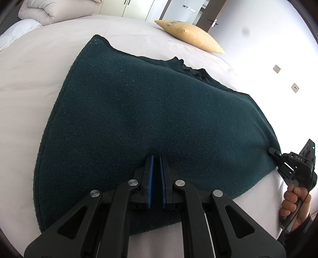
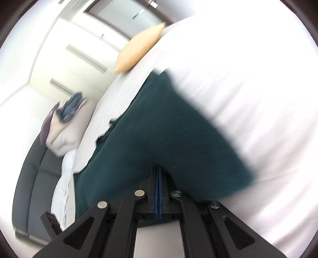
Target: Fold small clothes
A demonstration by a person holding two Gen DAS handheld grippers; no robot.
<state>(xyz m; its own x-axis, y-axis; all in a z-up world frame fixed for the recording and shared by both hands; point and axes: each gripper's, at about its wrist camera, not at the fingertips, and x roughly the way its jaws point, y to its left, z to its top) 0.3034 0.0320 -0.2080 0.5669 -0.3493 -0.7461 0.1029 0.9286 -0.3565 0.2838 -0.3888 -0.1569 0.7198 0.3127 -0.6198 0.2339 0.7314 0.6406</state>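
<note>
The dark green sweater (image 1: 151,111) lies spread flat on the bed (image 1: 35,65), knit side up, its ribbed collar (image 1: 190,69) pointing toward the bed's far edge and its hem running along the near edge. The left gripper (image 1: 157,158) is right there at the hem, angled down onto the fabric, its blue pads (image 1: 151,174) drawn almost together with only a thin slit between them, and the knit bunches into a small pucker just at the tips. Whether cloth is actually pinched in that slit cannot be told from here. Over at the sweater's near right corner, the right gripper (image 1: 275,151) comes in from the side, tips touching the edge of the knit, and a hand (image 1: 296,206) is wrapped round its handle. From the right wrist view, heavily blurred, the right gripper's (image 2: 158,168) jaws are pressed fully together, blue pads meeting in a single line; the tips sit against the green fabric (image 2: 159,129), but whether any of it is caught between them is lost in the blur. A yellow pillow (image 1: 190,35) rests near the bed's far right corner, well apart from the sweater, and a folded pale duvet (image 1: 55,10) sits at the far left corner
</note>
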